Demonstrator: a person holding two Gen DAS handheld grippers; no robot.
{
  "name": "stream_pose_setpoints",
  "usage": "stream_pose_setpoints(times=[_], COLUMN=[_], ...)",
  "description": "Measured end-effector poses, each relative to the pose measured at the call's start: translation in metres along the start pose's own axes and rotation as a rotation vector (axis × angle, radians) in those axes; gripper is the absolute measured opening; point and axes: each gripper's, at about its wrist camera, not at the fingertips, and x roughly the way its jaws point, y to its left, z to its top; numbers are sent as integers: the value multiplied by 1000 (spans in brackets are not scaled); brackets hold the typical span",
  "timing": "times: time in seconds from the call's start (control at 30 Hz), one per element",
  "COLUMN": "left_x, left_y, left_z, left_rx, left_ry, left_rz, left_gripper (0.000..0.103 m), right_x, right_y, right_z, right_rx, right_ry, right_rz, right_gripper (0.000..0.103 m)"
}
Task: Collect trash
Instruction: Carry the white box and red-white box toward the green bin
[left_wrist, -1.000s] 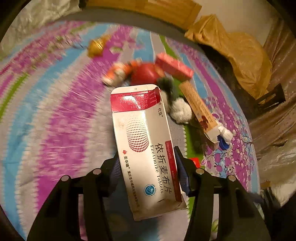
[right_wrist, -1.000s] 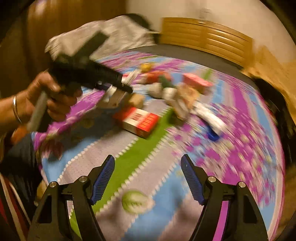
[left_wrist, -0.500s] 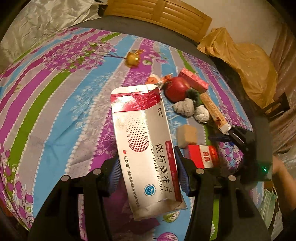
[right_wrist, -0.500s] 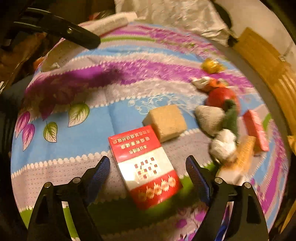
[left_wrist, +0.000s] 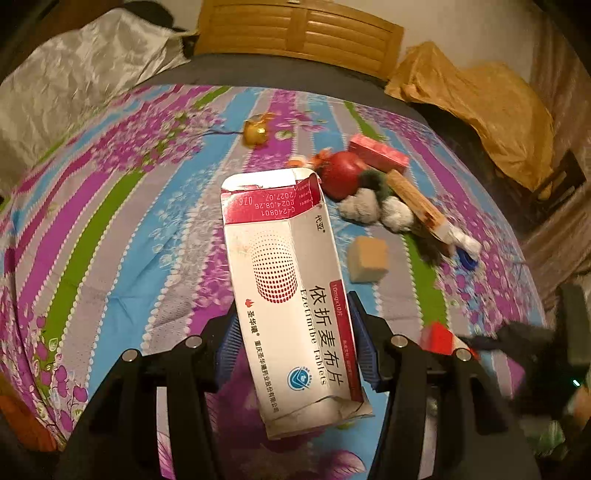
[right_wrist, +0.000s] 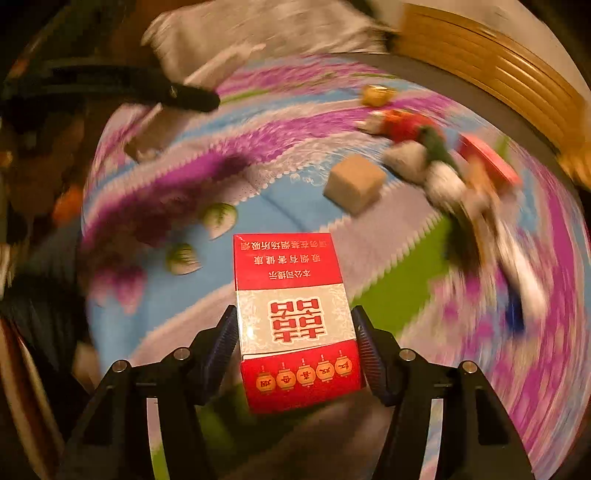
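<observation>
My left gripper (left_wrist: 293, 325) is shut on a white and red medicine box (left_wrist: 280, 277), torn open at its far end, held above the striped floral bedspread (left_wrist: 110, 221). My right gripper (right_wrist: 293, 332) has a red and white cigarette pack (right_wrist: 291, 295) between its blue pads (right_wrist: 364, 347). Its jaws are closing, and both pads touch the pack's sides. The left wrist view shows that pack (left_wrist: 437, 338) at the lower right, beside the blurred right gripper. A pile of trash lies further back: a tan cube (left_wrist: 368, 264), crumpled tissues (left_wrist: 362, 208), a red ball (left_wrist: 341, 173), a pink box (left_wrist: 378, 151) and a long tan carton (left_wrist: 417, 203).
A gold wrapper (left_wrist: 256, 129) lies apart at the back of the bed. Behind it are a wooden headboard (left_wrist: 295, 26), a silvery pillow (left_wrist: 74, 85) at the left and a yellow cloth (left_wrist: 480, 96) at the right. The right wrist view is motion-blurred.
The right gripper dropped over the cigarette pack and narrowed its jaws onto it. The left gripper drew back and up with the medicine box, so more of the bed shows.
</observation>
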Motion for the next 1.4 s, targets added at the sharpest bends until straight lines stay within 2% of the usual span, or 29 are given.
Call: stream_pose_setpoints(times=[0.1,0.2,0.3,0.43,0.67,0.77,0.97,1.4], left_x=[-9,-14,-21,-38,-68,-79,-95,-115], left_y=[-26,-55,-91,-140,-222,-253,-308,-421], left_z=[-6,-9,-6,0,8,7,-1,-35], left_rx=[60,111,166,254,388,433,525,691], left_ry=[-5,-6,-21,-83,-187,-222,-273,-322], left_rz=[-14,-39,-72,-111,-189,-221,-266,-389], left_gripper=[51,51,51,51,51,51,52,52], right_x=[-34,-76,-121,-180,-268,-295,-350,-438], right_y=[-2,-11,-21,-29,-44,-46,-55,-61], right_z=[-31,-60,-80,-94,-118,-128,-170,-282], right_rx=[255,509,653,703,757,763,820,967], right_ry=[-70,-179,-298,-415,-590,-630,-699,-790], right_rz=[-24,-44,-78,-168,-273,-324,-427,-664], right_gripper=[62,62,62,62,62,62,62,62])
